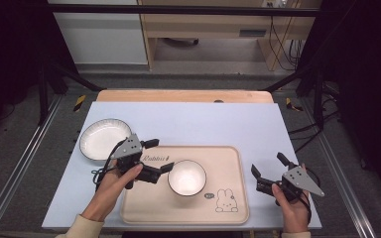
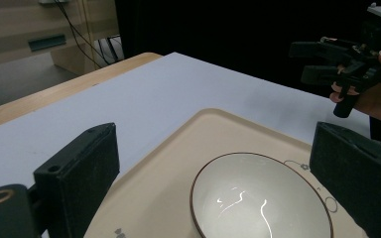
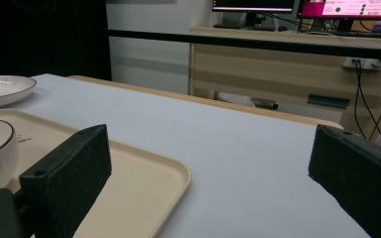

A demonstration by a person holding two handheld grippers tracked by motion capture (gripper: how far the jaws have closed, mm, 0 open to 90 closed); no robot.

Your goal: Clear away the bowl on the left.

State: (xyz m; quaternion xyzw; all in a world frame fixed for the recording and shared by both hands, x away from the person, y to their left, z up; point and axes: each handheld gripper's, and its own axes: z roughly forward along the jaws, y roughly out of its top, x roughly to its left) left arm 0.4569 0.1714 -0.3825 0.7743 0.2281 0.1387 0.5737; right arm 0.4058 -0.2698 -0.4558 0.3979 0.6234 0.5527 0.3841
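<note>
Two pieces of white crockery are what I have to work with: a small white bowl with a thin dark rim (image 1: 187, 177) sitting near the middle of a beige rectangular plastic tray with rounded corners and a printed rabbit (image 1: 228, 218), and a wide, shallow white plate with a ribbed edge (image 1: 104, 138) lying on the pale blue mat (image 1: 203, 119) to the far left of the tray, close to its corner but not on it. The mat covers most of the wooden tabletop (image 1: 178, 95), whose bare far edge shows beyond it. My left gripper (image 1: 158, 156) is over the tray's left part, just left of the bowl, its jaws spread wide and holding nothing; in the left gripper view the bowl (image 2: 262, 198) lies low between the two black jaws, touching neither. My right gripper (image 1: 270, 166) is out to the right of the tray, over the mat, jaws likewise wide apart and empty; in the right gripper view the tray's corner (image 3: 163, 173) lies beside the left-hand jaw and bare mat shows between the jaws. My left hand (image 1: 111, 186) and right hand (image 1: 290, 203) each grip their tool from the near side.
</note>
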